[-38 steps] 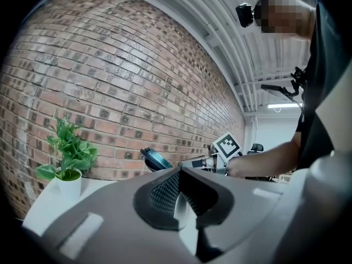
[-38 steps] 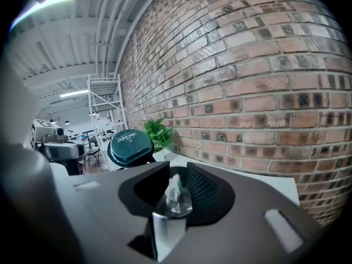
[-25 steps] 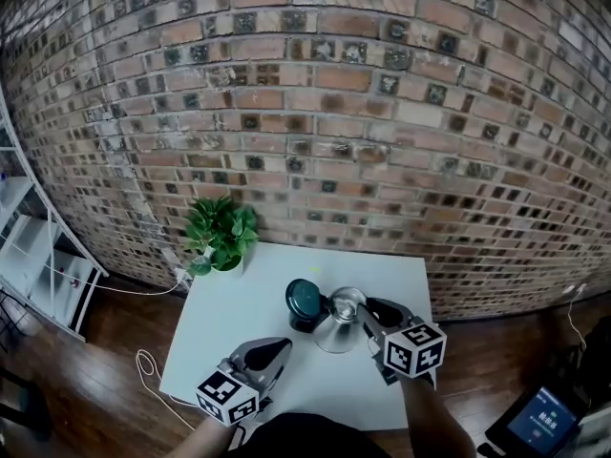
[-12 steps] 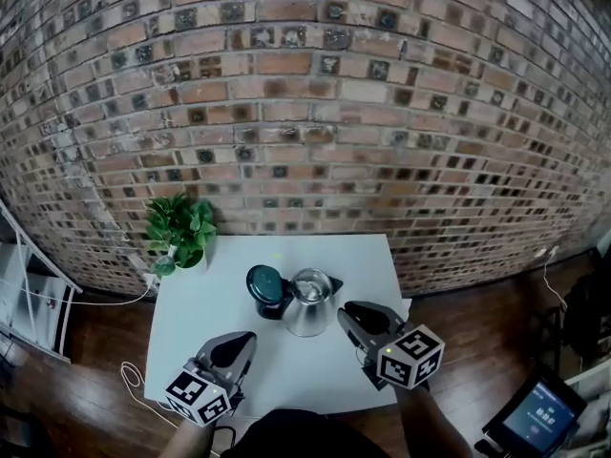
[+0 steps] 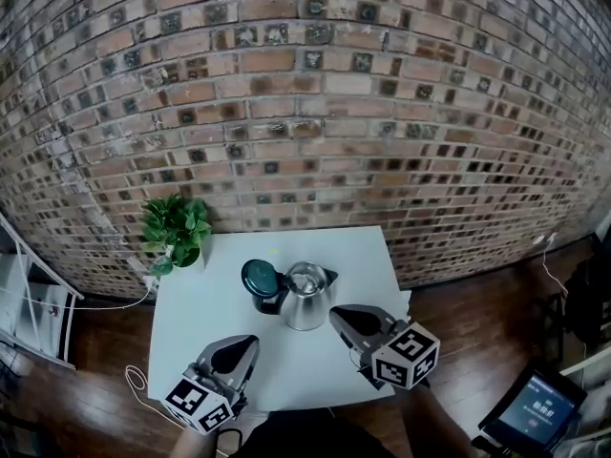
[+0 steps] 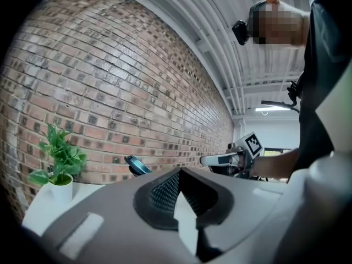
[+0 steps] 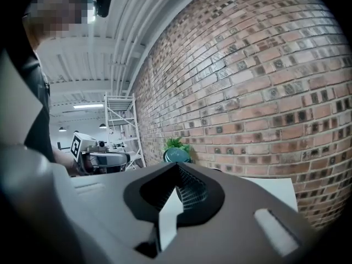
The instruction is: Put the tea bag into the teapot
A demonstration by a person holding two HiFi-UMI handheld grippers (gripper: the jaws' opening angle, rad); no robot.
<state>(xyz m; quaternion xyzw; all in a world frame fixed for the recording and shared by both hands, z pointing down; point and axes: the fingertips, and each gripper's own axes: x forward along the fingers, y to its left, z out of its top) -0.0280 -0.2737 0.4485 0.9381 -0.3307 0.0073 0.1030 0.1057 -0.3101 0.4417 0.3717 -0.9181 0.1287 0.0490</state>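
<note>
Teapot stands just beyond right claw.

Industrial workspace, bare brick wall, exposed ceiling pipes, white metal rack, plank floor

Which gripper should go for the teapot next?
Right. The right gripper sits beside the teapot, away from its open lid; the left gripper is farther back. No tea bag shows.
</note>
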